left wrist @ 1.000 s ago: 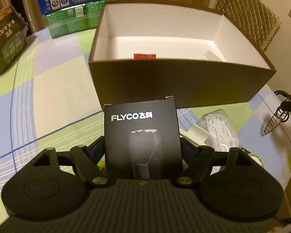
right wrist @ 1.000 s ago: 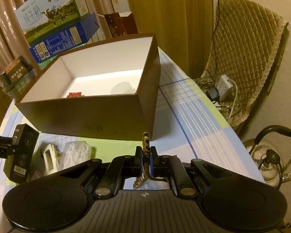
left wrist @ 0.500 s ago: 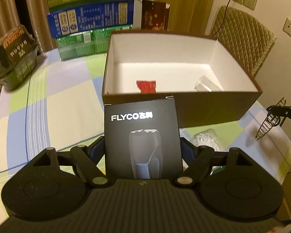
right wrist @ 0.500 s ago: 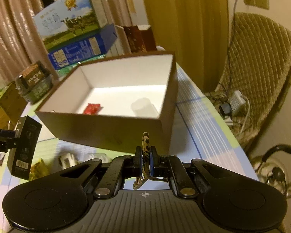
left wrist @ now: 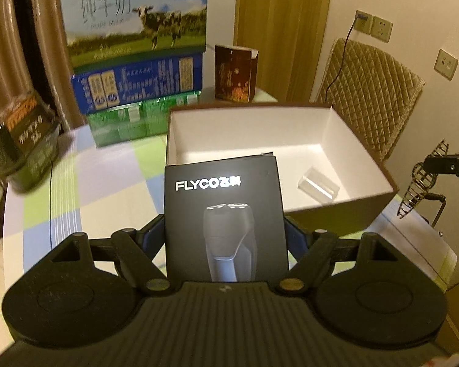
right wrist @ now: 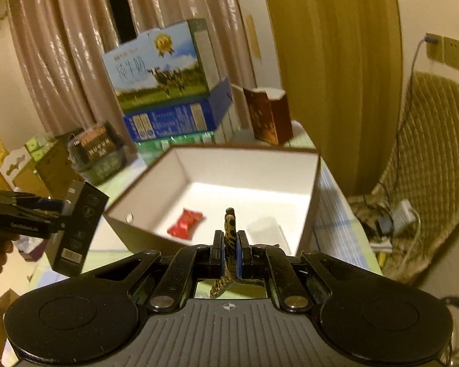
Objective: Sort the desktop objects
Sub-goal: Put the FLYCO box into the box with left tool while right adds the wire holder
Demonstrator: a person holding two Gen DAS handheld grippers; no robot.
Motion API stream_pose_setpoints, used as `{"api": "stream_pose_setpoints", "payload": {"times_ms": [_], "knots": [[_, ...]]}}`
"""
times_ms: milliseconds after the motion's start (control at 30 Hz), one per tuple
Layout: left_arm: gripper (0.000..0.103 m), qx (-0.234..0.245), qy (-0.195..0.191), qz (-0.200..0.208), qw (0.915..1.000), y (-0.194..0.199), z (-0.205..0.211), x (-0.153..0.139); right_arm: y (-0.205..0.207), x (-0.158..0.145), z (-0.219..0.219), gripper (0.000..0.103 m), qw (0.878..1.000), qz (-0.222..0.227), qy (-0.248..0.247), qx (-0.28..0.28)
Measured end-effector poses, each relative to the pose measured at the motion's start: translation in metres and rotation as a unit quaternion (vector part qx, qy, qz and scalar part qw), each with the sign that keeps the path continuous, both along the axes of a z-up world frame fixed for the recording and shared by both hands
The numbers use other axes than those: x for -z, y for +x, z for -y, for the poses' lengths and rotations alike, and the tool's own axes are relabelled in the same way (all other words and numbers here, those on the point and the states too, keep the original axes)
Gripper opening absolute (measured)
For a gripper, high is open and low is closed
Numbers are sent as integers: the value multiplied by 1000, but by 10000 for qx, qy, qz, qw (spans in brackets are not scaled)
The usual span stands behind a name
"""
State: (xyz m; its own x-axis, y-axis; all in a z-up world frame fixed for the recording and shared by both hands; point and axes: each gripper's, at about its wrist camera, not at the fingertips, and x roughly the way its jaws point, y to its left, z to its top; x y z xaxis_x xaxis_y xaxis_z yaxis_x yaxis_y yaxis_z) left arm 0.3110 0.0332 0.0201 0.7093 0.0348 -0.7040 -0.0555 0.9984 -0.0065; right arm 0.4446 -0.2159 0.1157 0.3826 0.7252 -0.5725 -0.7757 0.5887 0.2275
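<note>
- Above the near edge of the brown box (left wrist: 336,214), the left tool (left wrist: 225,229) pinches a black shaver carton (left wrist: 223,214) by its two side faces; the carton stands upright, long axis vertical, its printed front facing the camera with the white "FLYCO" lettering at the top.
- In the right wrist view the same shaver carton (right wrist: 76,229) hangs clear of the desk, left of the brown box (right wrist: 309,214), tilted a little, its barcode end lowest.
- The right tool (right wrist: 229,253) is pressed together on a hair clip (right wrist: 229,229), a thin mottled yellow-and-dark piece standing on edge between the blue pads, its long axis running forward and up.
- From the left wrist view the hair clip (left wrist: 419,183) shows as a curved, toothed comb shape held in the air to the right of the box.
- The brown box is an open rectangular cardboard tray, dark outside and smooth white inside.
- On its floor lie a red crinkled wrapper (right wrist: 185,221) and a clear plastic block (left wrist: 318,183), well apart.
- The desk (left wrist: 107,189) wears a checked cloth in pale green, lilac and white.
- Behind the box stand stacked milk cartons (left wrist: 137,46) printed with a cow, and a small dark red carton (left wrist: 235,73).
</note>
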Motion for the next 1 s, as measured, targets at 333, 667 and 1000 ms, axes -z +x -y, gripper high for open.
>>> {"api": "stream_pose_setpoints", "payload": {"times_ms": [333,667,1000], "knots": [[76,70,28,168,9998,59,5,-15,39,-9,-39,4,9995,202,222,-55],[76,84,89,-187,9998,135,7,6,90,16,-83,4,9999,108,50,46],[76,-153,134,-585,9981,206,6,45,138,49,-114,4,9995,-81,-217,231]]}}
